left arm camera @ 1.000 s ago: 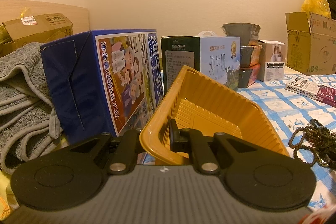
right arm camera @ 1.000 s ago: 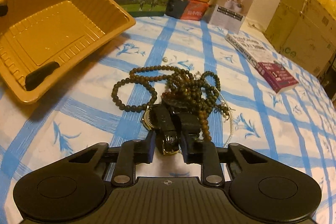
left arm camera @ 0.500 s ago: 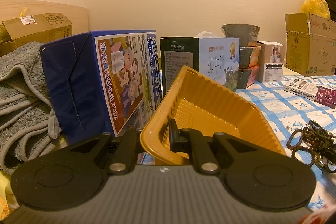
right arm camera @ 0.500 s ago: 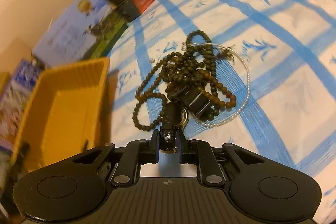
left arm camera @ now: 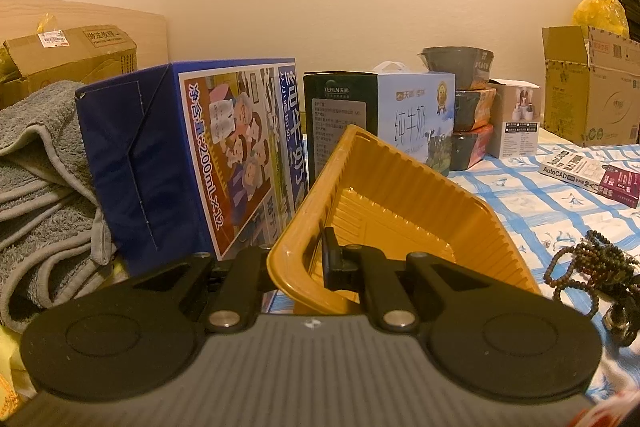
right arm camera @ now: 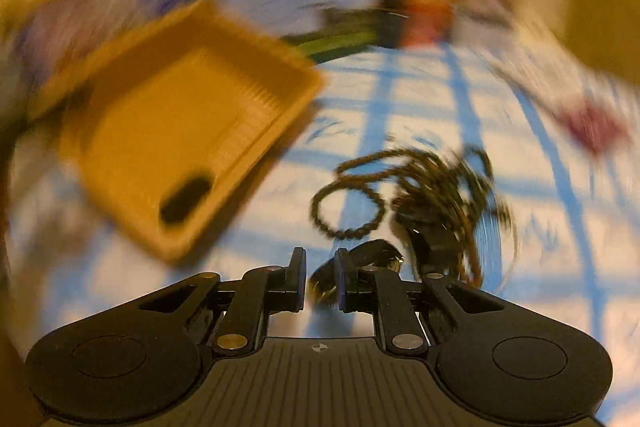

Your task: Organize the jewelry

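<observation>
Gripping yellow tray [left arm camera: 404, 195] rim w/ left gripper [left arm camera: 298, 259], jaws clamped, tray tilted | right gripper [right arm camera: 320, 281] jaws nearly together on dark watch strap [right arm camera: 362, 261], prob. pinched, view blurred | bead tangle [right arm camera: 432, 195] on blue-check cloth [right arm camera: 540, 227], right of tray

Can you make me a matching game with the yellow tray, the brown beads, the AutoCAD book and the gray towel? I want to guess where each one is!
Things:
1. yellow tray
2. brown bead strings
3. AutoCAD book
4. gray towel

Places or states:
A. folded beside the blue carton
B. pinched at its rim by the left tool
C. lying flat, far on the blue checked cloth
D. tangled in a pile on the cloth

Pairs: 1-B, 2-D, 3-C, 4-A
</observation>
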A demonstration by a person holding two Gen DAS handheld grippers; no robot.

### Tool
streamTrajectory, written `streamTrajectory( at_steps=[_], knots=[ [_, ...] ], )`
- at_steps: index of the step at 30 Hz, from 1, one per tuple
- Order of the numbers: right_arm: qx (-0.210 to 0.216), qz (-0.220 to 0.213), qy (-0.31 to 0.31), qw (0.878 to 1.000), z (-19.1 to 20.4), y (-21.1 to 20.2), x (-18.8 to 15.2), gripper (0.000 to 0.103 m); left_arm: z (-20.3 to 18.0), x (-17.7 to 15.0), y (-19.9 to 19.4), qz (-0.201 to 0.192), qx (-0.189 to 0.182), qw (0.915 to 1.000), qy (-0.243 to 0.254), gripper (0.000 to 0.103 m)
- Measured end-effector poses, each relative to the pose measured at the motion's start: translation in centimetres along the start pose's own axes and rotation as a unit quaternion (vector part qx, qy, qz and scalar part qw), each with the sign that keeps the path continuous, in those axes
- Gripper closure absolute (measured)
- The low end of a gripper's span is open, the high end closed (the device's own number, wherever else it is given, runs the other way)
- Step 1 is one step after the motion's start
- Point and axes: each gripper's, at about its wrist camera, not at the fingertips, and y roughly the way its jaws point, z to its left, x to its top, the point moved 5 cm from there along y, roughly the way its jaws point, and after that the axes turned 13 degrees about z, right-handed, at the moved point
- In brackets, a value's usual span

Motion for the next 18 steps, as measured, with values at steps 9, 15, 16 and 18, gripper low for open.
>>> streamTrajectory(
  at_steps=[9,15,16,18],
  knots=[
    [0.03,0.021,0.083,0.996,-1.1,0.1,-1.9,0.08,0.0,0.0,0.0,0.0,-0.001,1.0,-0.001,0.093],
    [0.104,-0.005,0.309,0.945,-6.4,-0.1,-1.5,0.059,0.0,-0.1,-0.1,0.0,-0.001,1.0,0.0,0.093],
    [0.106,-0.014,0.322,0.941,-6.8,-0.3,-1.6,0.059,0.0,-0.1,-0.1,0.0,-0.001,1.0,0.0,0.093],
    [0.108,-0.034,0.334,0.936,-7.4,-0.9,-1.7,0.059,0.0,-0.1,-0.1,0.001,-0.001,1.0,-0.001,0.093]
  ],
)
